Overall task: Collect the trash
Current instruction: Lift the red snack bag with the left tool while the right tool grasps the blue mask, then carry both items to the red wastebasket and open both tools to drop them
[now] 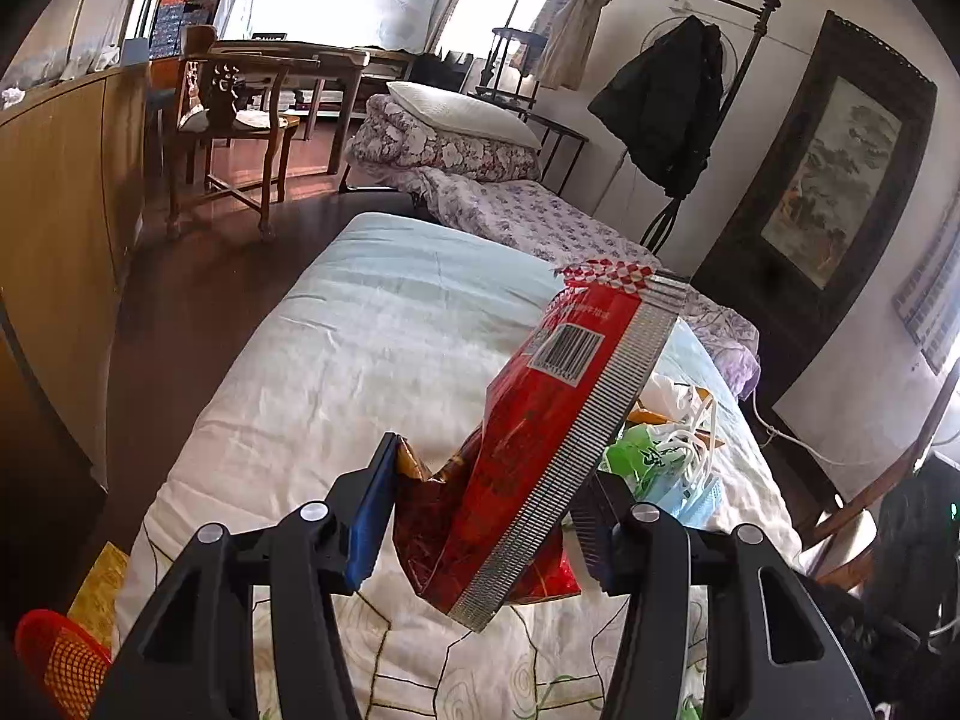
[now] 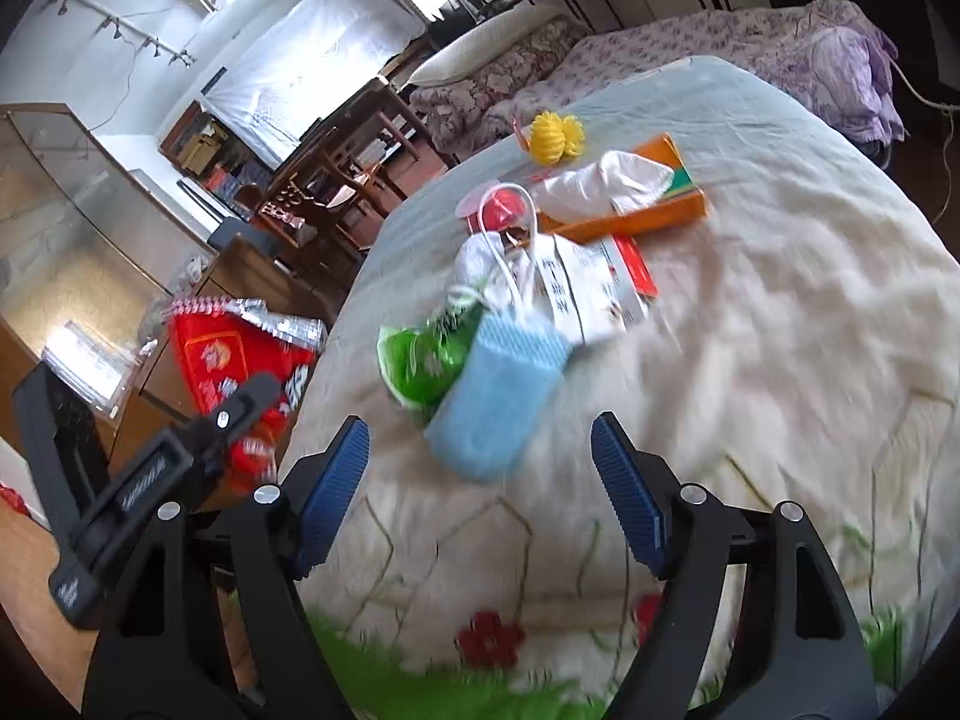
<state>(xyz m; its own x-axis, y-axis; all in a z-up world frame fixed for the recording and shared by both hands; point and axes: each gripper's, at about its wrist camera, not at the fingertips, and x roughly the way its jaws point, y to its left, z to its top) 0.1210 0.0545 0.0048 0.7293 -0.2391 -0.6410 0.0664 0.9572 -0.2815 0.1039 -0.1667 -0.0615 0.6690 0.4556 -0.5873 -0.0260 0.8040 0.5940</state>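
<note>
A red foil snack bag [image 1: 540, 450] with a barcode and a silver crimped edge stands tilted between the blue pads of my left gripper [image 1: 480, 516], which is shut on it above the bed [image 1: 336, 360]. The right wrist view shows that bag [image 2: 240, 348] at the left. My right gripper [image 2: 480, 450] is open over the quilt, its pads touching nothing. Just ahead of its fingertips lies a light blue face mask [image 2: 498, 396], beside a green wrapper [image 2: 420, 360]. Farther back lie a white carton [image 2: 594, 294], an orange box [image 2: 654, 204], a red lid [image 2: 504, 210] and a yellow ball [image 2: 555, 135].
A red mesh basket [image 1: 54, 660] sits on the floor at the lower left, beside the bed. A wooden cabinet [image 1: 60, 210] and a chair [image 1: 234, 114] stand to the left. A second bed with floral bedding [image 1: 510, 204] and a coat on a rack [image 1: 666, 102] lie beyond.
</note>
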